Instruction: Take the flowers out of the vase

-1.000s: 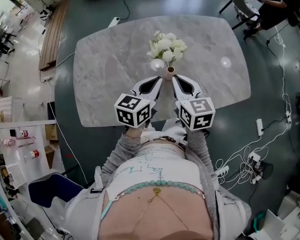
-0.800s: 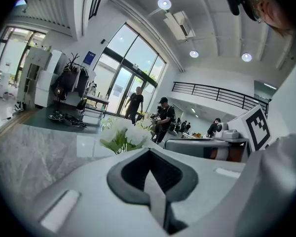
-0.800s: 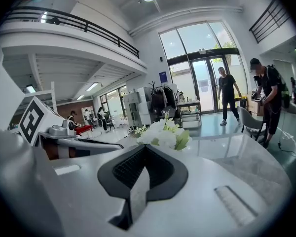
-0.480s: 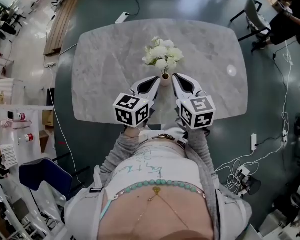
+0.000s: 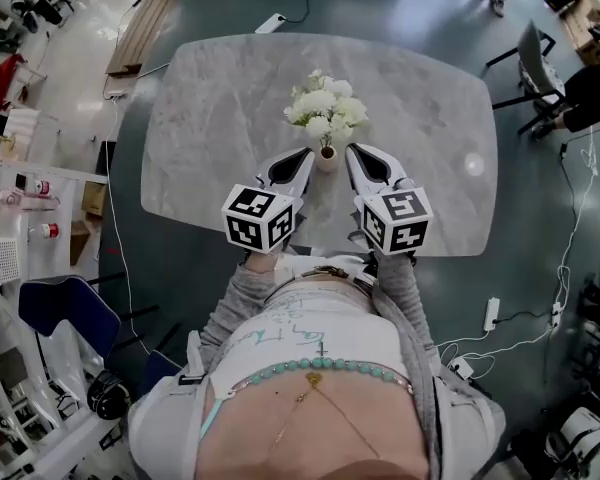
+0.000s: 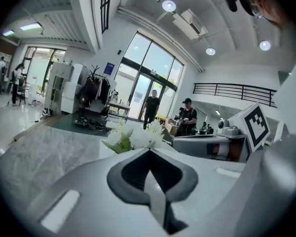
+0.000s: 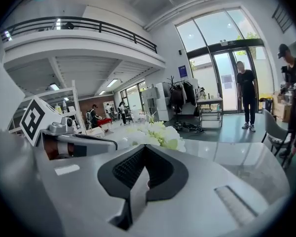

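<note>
Head view: a grey marble table [image 5: 220,118] is seen from above. A small pale vase [image 5: 326,157] stands upright near its middle, with white flowers [image 5: 323,108] in it. The left gripper [image 5: 308,156] and the right gripper [image 5: 351,151] are held over the near half of the table. Their tips sit just beside the vase, one on each side. Contact with the vase cannot be made out. A marker cube [image 5: 259,218] is carried on each gripper.

Left gripper view: the jaws are closed together tip to tip and nothing is held between them. The white blooms and green leaves are seen just past the tips. The other gripper is seen to the right. Two people [image 6: 151,105] are seen standing by the glass doors [image 6: 138,95] far behind.

Right gripper view: the jaws are pressed together with nothing gripped. The flowers are seen just beyond the tips and the left gripper at the left. A person [image 7: 247,94] is seen standing by the entrance.
</note>
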`<state>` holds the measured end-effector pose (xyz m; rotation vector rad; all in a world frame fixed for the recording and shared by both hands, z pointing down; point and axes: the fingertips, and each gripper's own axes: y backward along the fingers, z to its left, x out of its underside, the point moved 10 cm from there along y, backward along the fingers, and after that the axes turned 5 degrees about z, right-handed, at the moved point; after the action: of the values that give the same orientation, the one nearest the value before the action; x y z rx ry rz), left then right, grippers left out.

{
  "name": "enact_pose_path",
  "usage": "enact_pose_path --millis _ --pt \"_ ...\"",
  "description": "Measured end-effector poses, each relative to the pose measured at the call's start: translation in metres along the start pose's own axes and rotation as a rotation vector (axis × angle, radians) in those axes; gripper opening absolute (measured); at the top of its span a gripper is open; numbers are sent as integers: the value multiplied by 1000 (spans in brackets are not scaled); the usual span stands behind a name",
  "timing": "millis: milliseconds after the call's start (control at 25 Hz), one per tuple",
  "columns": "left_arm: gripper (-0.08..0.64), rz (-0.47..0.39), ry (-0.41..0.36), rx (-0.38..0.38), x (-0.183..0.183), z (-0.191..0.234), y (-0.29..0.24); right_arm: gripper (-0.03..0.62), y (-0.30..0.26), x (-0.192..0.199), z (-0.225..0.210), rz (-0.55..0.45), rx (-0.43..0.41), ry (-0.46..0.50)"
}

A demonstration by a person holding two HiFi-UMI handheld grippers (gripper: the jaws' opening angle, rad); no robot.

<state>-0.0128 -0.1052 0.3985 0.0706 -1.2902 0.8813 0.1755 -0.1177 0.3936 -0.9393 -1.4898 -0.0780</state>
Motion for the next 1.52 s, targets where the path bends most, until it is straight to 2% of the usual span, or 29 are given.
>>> enact_pose_path --millis 280,440,840,1320,1520 --pt "0 9 24 -48 8 5 6 26 -2 5 -11 6 -9 2" --pt "0 5 19 -40 0 18 4 26 -4 6 -14 -3 8 -28" --pt "0 44 -7 60 -14 46 -7 26 -16 3 -8 -6 109 -91" --pt "0 96 -15 198 -3 76 -13 25 -24 23 5 0 244 -164" --pt "0 111 -32 238 0 80 -12 26 -29 27 13 12 264 -159"
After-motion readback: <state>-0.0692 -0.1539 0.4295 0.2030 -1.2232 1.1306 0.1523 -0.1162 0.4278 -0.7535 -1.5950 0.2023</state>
